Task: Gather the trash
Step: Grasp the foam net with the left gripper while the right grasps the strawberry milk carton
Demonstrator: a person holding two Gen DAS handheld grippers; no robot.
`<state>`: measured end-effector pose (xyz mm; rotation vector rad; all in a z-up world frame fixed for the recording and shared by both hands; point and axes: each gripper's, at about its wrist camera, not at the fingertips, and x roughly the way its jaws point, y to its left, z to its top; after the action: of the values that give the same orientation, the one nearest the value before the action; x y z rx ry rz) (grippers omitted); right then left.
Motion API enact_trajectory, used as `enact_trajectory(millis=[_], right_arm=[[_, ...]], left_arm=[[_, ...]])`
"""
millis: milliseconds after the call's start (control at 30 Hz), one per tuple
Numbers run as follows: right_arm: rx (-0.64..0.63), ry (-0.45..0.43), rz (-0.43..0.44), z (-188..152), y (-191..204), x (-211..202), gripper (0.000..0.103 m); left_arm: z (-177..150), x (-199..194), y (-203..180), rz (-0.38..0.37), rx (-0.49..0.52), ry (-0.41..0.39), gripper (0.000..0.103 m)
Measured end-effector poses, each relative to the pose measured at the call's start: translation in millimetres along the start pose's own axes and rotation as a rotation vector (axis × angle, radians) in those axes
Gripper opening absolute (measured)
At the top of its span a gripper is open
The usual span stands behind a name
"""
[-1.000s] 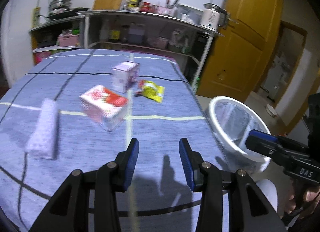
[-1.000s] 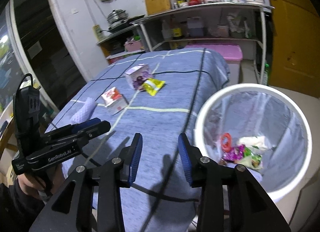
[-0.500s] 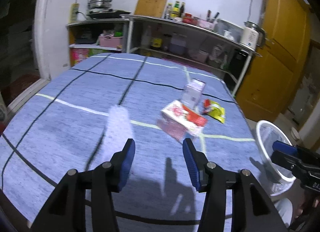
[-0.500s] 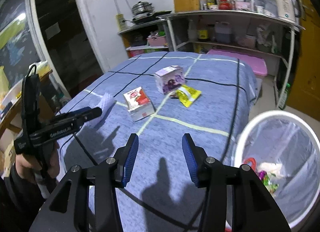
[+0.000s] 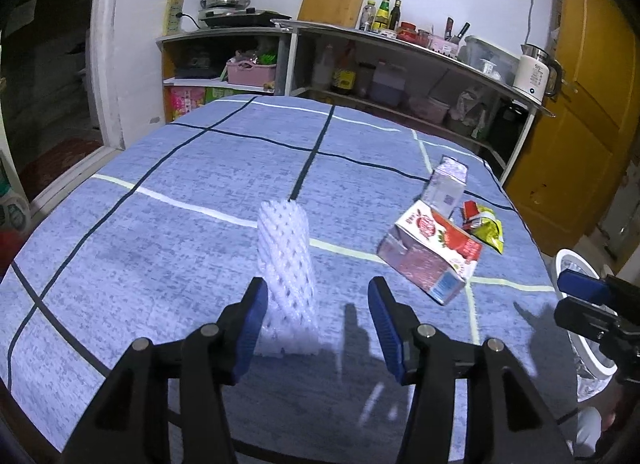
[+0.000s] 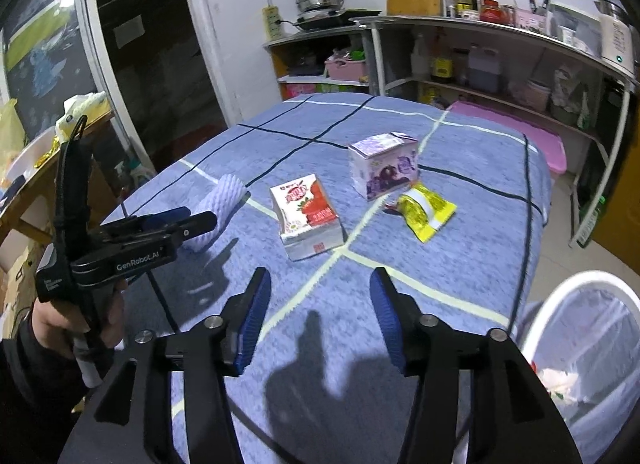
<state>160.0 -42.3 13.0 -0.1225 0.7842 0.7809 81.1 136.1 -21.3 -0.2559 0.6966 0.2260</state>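
While both tools' jaws have just been opening | left tool (image 5: 316,320) spread, foam sleeve (image 5: 286,276) lower centre between pads, untouched | right tool (image 6: 316,316) spread, empty | red carton (image 6: 306,219) mid-frame on surface (image 6: 460,264)

Tablecloth (image 5: 168,248): blue, mottled weave, grid of dark navy and pale cream lines.
Foam net (image 5: 286,276): white, faint lilac tint, diamond mesh pattern.
Red carton (image 6: 306,219): white with red strawberry print, red panel at one side.
Purple carton (image 6: 384,169): white and lilac, dark purple fruit print.
Wrapper (image 6: 426,211): yellow, white band, red end.
Bin (image 6: 588,328): white rim, clear liner.
Left gripper (image 5: 316,320): black arms, blue ribbed pads.
Right gripper (image 6: 320,316): same black and blue.
Door (image 5: 576,135): orange-yellow.
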Motion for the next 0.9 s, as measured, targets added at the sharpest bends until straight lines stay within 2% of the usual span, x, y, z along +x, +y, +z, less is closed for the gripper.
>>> enact_trajectory(millis=[300, 700, 733, 900], right_arm=[[-0.067, 0.025, 0.014, 18.1, 12.3, 33.1, 0.057], [-0.128, 0.078, -0.009, 37.0, 17.0, 83.3, 0.06], [-0.13, 0.085, -0.009, 37.1, 16.7, 86.3, 0.06], [-0.136, 0.103, -0.016, 38.4, 17.4, 94.2, 0.06]], left_arm=[[2.0, 3.8, 22.5, 0.036, -0.03, -0.007, 0.055], [0.1, 20.9, 37.1, -0.002, -0.082, 0.058, 0.055], [-0.2, 21.8, 37.5, -0.003, -0.084, 0.059, 0.054], [-1.0, 22.1, 36.2, -0.01, -0.07, 0.06, 0.037]])
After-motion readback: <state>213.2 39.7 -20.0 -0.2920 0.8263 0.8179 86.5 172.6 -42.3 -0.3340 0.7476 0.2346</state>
